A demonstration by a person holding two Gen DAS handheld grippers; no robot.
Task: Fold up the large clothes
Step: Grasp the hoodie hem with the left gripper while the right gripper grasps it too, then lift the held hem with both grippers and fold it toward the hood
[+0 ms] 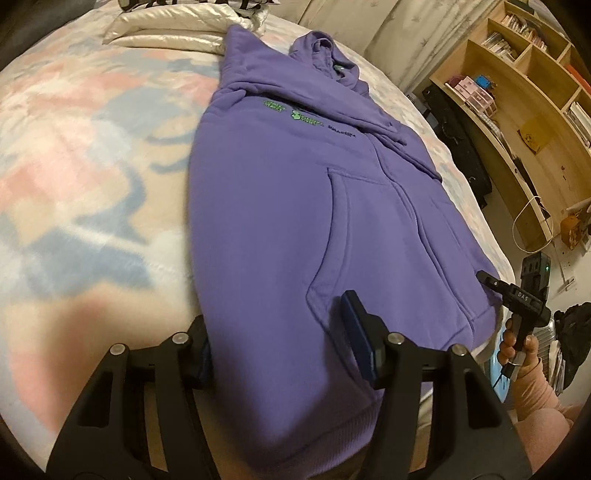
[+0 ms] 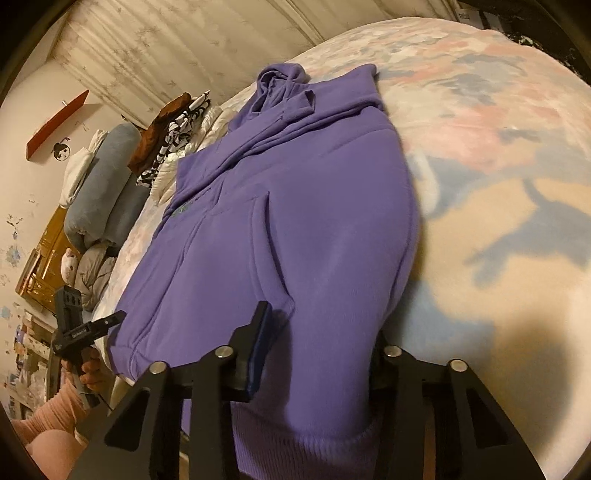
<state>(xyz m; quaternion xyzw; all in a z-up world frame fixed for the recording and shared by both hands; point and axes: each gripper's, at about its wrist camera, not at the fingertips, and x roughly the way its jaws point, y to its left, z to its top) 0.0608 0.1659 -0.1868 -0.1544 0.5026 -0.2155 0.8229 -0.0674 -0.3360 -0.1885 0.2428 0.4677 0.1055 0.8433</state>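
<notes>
A purple hoodie (image 1: pixel 280 192) with green chest lettering lies front up on the bed, sleeves folded in, hood at the far end; it also shows in the right wrist view (image 2: pixel 303 221). My left gripper (image 1: pixel 280 343) is open, its fingers astride the hoodie's left hem corner. My right gripper (image 2: pixel 317 343) is open, its fingers astride the right hem corner. The far side finger of each gripper is mostly hidden by the cloth. Each gripper shows in the other's view: the right one (image 1: pixel 517 295), the left one (image 2: pixel 85 328).
The bed has a pastel patterned blanket (image 1: pixel 81 177). A cream duvet (image 1: pixel 173 26) lies at its head. Wooden shelves (image 1: pixel 524 92) stand to the right of the bed. Pillows and bundled clothes (image 2: pixel 107 192) lie along the wall.
</notes>
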